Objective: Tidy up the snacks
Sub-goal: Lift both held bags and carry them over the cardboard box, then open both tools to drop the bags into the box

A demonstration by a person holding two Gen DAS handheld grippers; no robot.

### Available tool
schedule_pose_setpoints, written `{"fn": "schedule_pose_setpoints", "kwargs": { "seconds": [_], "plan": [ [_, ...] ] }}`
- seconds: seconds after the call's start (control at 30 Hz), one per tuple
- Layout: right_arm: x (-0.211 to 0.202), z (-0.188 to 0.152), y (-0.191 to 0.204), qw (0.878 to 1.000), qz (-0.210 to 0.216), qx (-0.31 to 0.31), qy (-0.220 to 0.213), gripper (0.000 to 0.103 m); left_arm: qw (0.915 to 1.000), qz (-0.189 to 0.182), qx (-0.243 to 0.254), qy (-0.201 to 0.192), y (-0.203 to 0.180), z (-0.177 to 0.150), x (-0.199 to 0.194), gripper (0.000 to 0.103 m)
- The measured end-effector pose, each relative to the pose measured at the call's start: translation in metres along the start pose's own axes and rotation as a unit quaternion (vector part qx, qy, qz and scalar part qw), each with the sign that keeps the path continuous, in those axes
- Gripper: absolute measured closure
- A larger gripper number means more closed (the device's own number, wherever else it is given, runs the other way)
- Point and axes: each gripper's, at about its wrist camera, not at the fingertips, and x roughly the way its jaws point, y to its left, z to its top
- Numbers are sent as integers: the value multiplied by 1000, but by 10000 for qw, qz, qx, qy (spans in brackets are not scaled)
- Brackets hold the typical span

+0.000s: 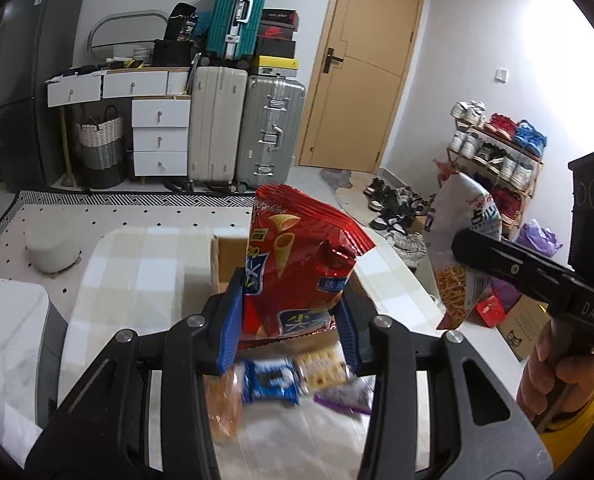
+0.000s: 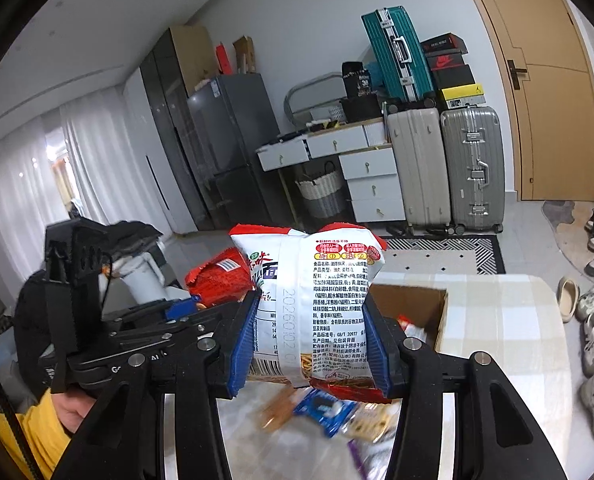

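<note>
The left gripper (image 1: 293, 312) had its blue ribbed pads clamped on the lower part of a glossy red bag of cone snacks (image 1: 297, 252), held upright above the cardboard box (image 1: 233, 256). The right gripper (image 2: 311, 344) pinched a crinkled white noodle-snack packet (image 2: 317, 300) the same way, just right of the box, its printed back facing the camera. Nearer than the box, on the pale checked tablecloth (image 1: 137, 256), lay a blue cookie packet (image 1: 271, 380), a yellowish cracker pack (image 1: 323, 368) and a purple wrapper (image 1: 349, 396), all blurred.
</note>
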Motion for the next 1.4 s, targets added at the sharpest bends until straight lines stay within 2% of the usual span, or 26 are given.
{"fn": "schedule_pose_setpoints", "kwargs": {
  "seconds": [0.17,0.3,0.53,0.8,1.13,1.4],
  "plan": [
    [44,29,-18,9996,-65,96,264,54,9999,80,-31,139,5,28,40,65],
    [75,41,-33,9987,-195,134,442,54,9992,162,-98,346,9,47,93,65],
    [125,41,-66,9960,-373,268,764,54,9965,364,13,748,10,52,170,65],
    [168,20,-98,9913,-419,469,1153,54,9929,248,13,1160,20,53,247,65],
    [194,-2,-113,9867,-500,498,1467,54,9883,315,-3,1492,34,44,307,65],
    [197,-7,-118,9847,-575,526,1561,54,9878,274,-171,1522,44,38,319,62]
  ]
}}
